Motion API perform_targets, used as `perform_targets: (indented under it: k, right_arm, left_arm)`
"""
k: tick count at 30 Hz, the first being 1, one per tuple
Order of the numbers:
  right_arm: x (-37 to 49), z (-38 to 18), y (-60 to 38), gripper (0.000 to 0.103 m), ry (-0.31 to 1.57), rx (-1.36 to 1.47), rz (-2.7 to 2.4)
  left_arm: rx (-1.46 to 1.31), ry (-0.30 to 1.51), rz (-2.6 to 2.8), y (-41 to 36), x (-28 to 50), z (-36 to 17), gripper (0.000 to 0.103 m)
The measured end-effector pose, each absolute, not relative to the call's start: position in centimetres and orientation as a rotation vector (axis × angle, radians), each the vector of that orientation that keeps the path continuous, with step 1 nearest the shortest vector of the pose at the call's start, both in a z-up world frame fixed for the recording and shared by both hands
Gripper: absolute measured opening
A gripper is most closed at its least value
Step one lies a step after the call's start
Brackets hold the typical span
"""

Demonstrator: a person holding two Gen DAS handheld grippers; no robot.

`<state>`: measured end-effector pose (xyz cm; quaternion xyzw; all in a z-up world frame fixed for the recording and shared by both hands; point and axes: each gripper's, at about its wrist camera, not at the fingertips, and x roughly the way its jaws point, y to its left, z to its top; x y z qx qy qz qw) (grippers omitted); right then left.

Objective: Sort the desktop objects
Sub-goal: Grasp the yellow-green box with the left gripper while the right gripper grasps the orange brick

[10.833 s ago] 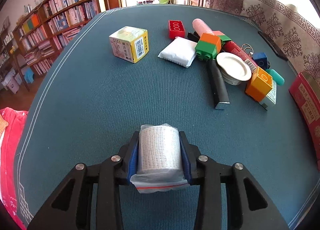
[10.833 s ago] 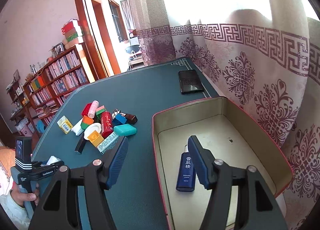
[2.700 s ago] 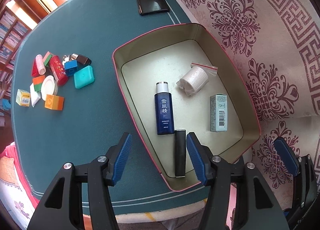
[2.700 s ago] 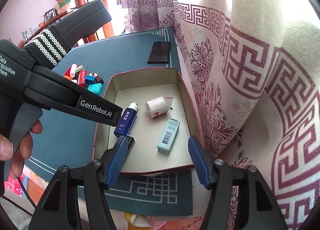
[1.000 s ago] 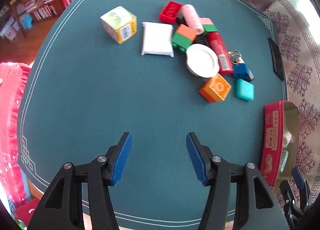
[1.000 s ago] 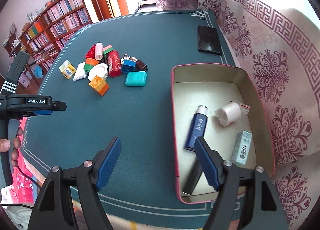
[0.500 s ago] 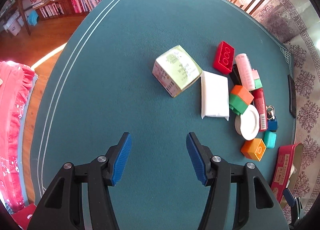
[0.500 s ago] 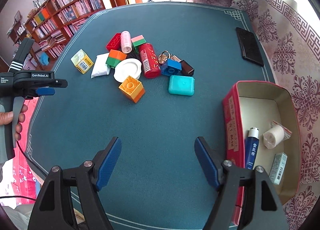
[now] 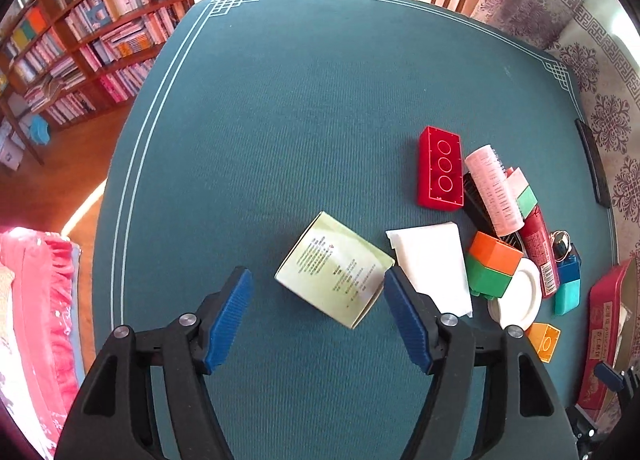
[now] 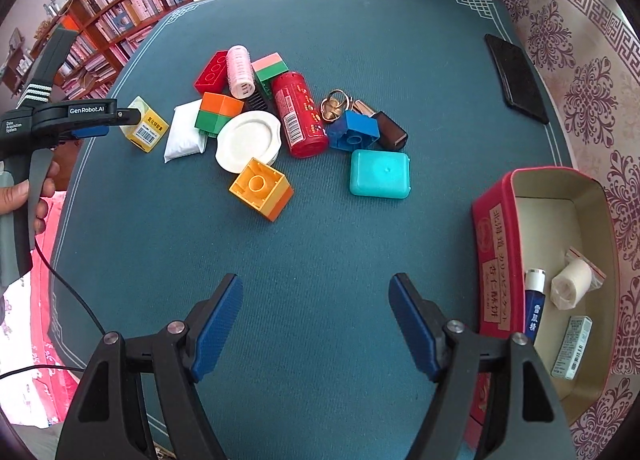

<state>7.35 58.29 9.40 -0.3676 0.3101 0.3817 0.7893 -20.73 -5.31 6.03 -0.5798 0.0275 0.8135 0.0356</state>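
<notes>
My left gripper (image 9: 318, 300) hangs over a pale green and yellow carton (image 9: 334, 268) at the left end of the pile, its jaws opening; the carton lies between the fingers and the pads do not press on it. From the right wrist view that carton (image 10: 146, 126) shows under the left gripper's tip. My right gripper (image 10: 314, 316) stands open over bare green felt with nothing between its fingers. The pile holds a white packet (image 9: 434, 264), a red brick (image 9: 440, 168), a pink roller (image 10: 240, 70), a white dish (image 10: 248, 136), a red can (image 10: 300, 114), a teal case (image 10: 380, 174) and an orange brick (image 10: 262, 188).
A red tin box (image 10: 492, 260) at the right table edge holds a blue bottle (image 10: 534, 308), a white roll in a bag (image 10: 570, 284) and a small carton (image 10: 572, 348). A black phone (image 10: 516, 78) lies far right. Bookshelves (image 9: 80, 44) stand beyond the table.
The left gripper has moved in over the carton, which now lies between its wider-spread fingers. The right gripper has drifted left and down; the tin box has slid toward the frame's right edge.
</notes>
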Motion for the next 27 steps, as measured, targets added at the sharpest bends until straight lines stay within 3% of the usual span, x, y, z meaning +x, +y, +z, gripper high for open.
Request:
perform_targets:
  k: [2,8,14,15,17,27]
  right_arm:
    - [7.6,9.5,58.8,0.079,0.677,-0.784,0.811]
    - [8.1,9.6,60.6,0.079,0.697,-0.772,0.793]
    - [8.1,9.5,62.9,0.079,0.707,-0.775,0.791]
    - [8.1,9.4,63.3,0.079,0.708,-0.777,0.790]
    - [8.1,9.3,64.0,0.079,0.708,-0.782,0.790]
    - [8.8,8.2,67.0,0.079,0.742,-0.789,0.786]
  left_arm:
    - [-1.776,0.121,2.464,-4.9,-21.3,5.7,0.078]
    - [-1.800,0.237,2.385,-4.1,-21.7,4.2,0.078]
    - [-1.832,0.186,2.369,-4.6,-22.1,2.7,0.078]
    - [-1.828,0.177,2.377,-4.7,-22.1,2.6,0.077]
    - [-1.827,0.168,2.389,-4.9,-22.0,2.4,0.065]
    - [-1.835,0.100,2.415,-5.7,-19.7,3.0,0.064]
